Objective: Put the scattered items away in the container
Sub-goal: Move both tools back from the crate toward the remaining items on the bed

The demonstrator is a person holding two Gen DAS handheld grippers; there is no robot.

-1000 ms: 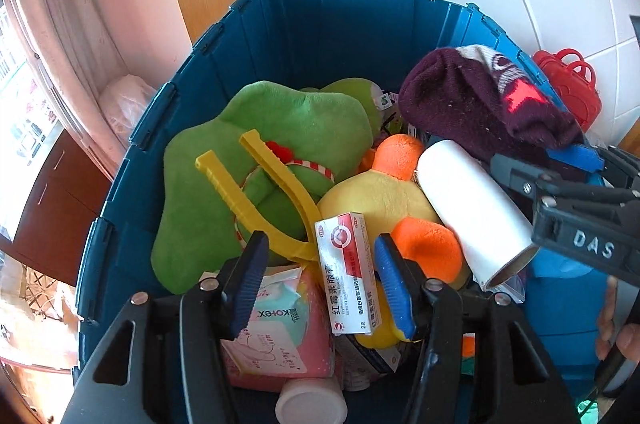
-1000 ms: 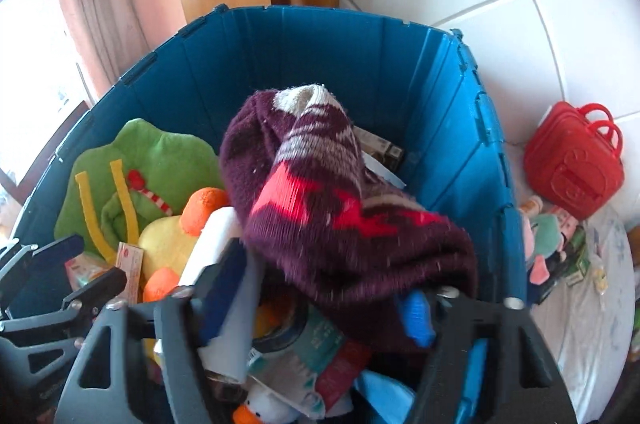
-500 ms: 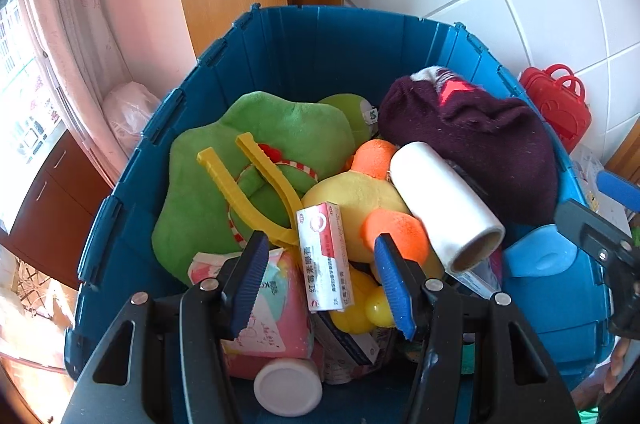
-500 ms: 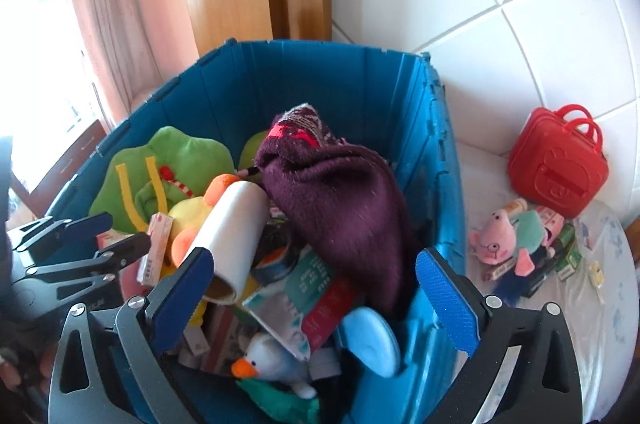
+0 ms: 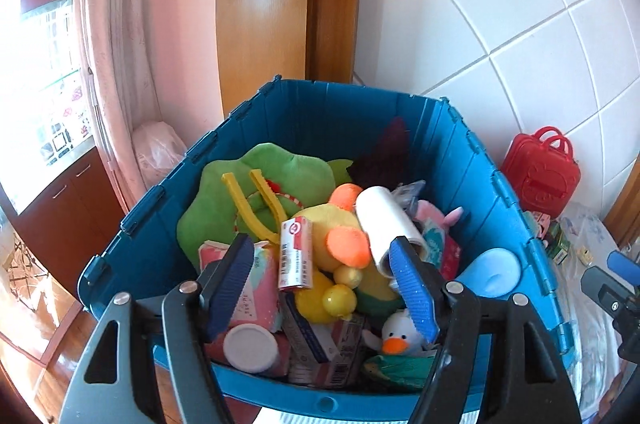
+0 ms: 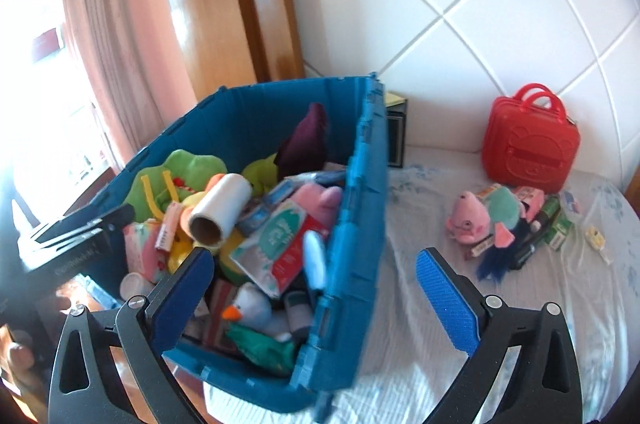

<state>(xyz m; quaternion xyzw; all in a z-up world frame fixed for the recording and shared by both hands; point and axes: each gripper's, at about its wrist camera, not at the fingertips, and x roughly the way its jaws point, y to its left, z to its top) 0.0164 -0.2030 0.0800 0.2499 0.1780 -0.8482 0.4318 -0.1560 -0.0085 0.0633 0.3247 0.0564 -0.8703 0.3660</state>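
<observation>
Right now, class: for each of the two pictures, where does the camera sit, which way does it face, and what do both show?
Left wrist: on the left gripper, jaws opening and empty, looking down into the blue plastic crate; right gripper at the right edge.
Right wrist: on the right gripper, open, empty, facing the crate's corner and the white bedsheet; left gripper at left.
Shared: crate, white paper roll, red plastic case.

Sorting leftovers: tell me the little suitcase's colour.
Red suitcase; right wrist view shows it best.
</observation>
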